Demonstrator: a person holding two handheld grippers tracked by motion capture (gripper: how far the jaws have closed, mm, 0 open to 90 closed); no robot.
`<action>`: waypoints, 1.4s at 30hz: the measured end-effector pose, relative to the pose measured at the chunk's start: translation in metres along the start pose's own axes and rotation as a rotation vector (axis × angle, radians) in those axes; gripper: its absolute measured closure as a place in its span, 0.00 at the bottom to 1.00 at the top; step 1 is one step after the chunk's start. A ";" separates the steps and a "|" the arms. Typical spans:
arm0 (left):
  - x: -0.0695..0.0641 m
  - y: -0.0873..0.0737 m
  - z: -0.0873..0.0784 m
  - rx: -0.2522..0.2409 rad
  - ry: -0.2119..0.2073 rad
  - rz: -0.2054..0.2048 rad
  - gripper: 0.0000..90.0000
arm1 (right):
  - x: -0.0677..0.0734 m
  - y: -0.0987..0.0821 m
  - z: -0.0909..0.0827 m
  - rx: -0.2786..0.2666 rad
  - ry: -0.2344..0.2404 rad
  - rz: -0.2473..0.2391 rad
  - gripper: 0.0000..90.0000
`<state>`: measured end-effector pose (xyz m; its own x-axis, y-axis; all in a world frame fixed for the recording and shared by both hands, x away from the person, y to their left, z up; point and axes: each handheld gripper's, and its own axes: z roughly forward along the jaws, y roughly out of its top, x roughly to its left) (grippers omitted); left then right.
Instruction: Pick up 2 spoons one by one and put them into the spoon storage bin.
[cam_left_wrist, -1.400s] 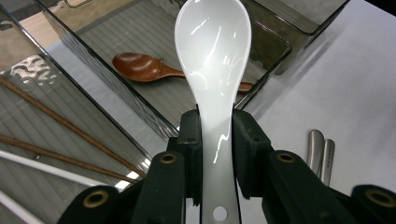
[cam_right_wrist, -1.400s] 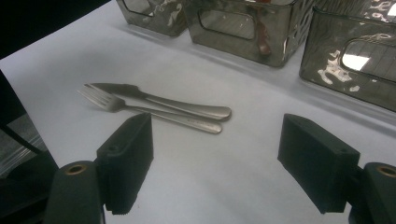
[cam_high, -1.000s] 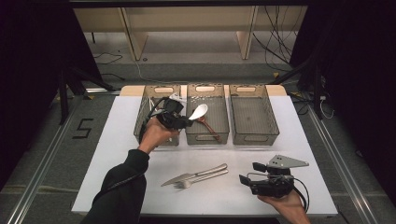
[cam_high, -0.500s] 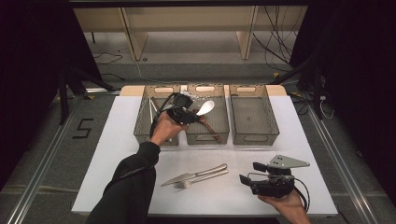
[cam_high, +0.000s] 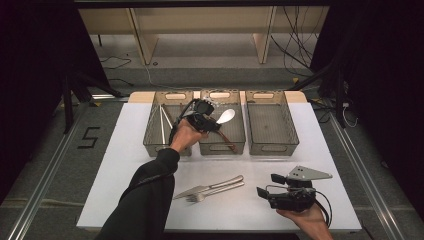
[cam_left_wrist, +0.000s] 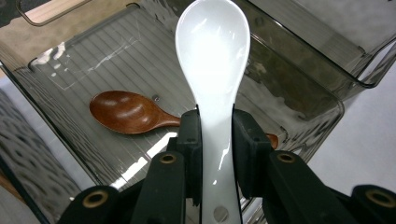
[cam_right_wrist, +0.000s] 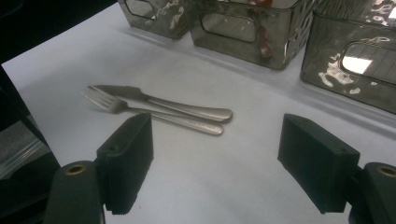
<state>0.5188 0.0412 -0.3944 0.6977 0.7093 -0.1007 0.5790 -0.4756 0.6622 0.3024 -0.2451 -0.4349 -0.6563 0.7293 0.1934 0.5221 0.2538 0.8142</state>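
Observation:
My left gripper (cam_high: 212, 124) (cam_left_wrist: 214, 140) is shut on the handle of a white spoon (cam_left_wrist: 212, 60) (cam_high: 226, 116), which hangs over the middle clear bin (cam_high: 235, 146) (cam_left_wrist: 70, 79). A brown wooden spoon (cam_left_wrist: 128, 112) (cam_high: 227, 140) lies on that bin's floor. Near the table's front right my right gripper (cam_high: 264, 186) (cam_right_wrist: 217, 163) rests low and open, nothing between its jaws. A metal knife (cam_high: 210, 186) (cam_right_wrist: 159, 100) and a fork (cam_high: 215, 192) (cam_right_wrist: 149, 114) lie side by side on the white table, just ahead of the right gripper.
Three clear bins stand in a row at the back: the left bin (cam_high: 150, 142) holds thin metal sticks (cam_high: 162, 120), the right bin (cam_high: 272, 145) (cam_right_wrist: 355, 60) looks bare. White table top (cam_high: 125, 170) around the cutlery; dark floor and rails beyond its edges.
My left gripper has carried the white spoon to the right, from above the left bin to above the middle bin, and slightly lower. The right gripper has stayed put.

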 end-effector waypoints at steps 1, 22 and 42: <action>0.000 0.000 0.001 0.005 0.000 -0.002 0.82 | 0.000 0.000 0.000 0.000 0.000 0.000 0.30; 0.002 0.000 0.005 -0.014 0.014 -0.044 0.45 | 0.000 0.000 0.000 0.000 0.005 -0.001 0.30; -0.006 -0.023 -0.059 -0.061 -0.076 -0.025 0.23 | 0.001 0.000 0.001 0.002 0.001 -0.002 0.30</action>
<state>0.4762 0.0784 -0.3650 0.7151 0.6774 -0.1723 0.5712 -0.4242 0.7027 0.3022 -0.2435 -0.4349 -0.6577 0.7283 0.1923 0.5219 0.2565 0.8136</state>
